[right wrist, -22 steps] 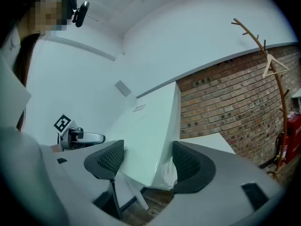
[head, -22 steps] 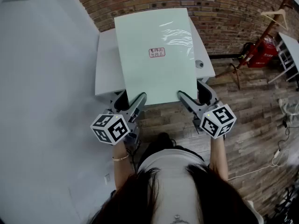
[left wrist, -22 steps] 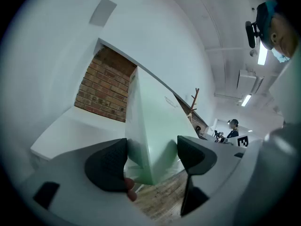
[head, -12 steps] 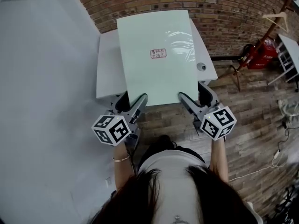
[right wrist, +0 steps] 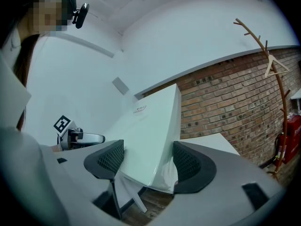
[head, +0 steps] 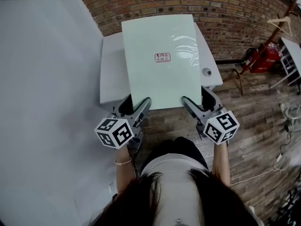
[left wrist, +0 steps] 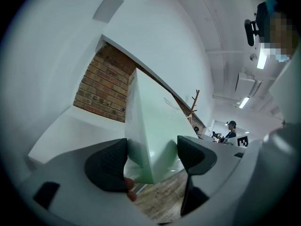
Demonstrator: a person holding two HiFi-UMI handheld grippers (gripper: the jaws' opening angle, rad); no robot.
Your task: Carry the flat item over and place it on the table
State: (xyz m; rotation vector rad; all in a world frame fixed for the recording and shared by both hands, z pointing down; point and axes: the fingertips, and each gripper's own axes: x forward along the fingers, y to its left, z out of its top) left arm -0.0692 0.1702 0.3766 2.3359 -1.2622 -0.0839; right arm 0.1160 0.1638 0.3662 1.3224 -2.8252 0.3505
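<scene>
The pale green flat rectangular board (head: 160, 60), its near corners clamped in the wide-spread jaws of the left gripper (head: 136, 102) and right gripper (head: 196, 97), has moved further up-frame over the white table (head: 110, 74), so set-down looks close.

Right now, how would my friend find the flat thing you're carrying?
Find the brick wall, then the white table in front of it. Over that table, the left gripper and right gripper grip a board by its near edge. Unlike the white table, it is pale green and glossy, with a small red label near its middle.
</scene>
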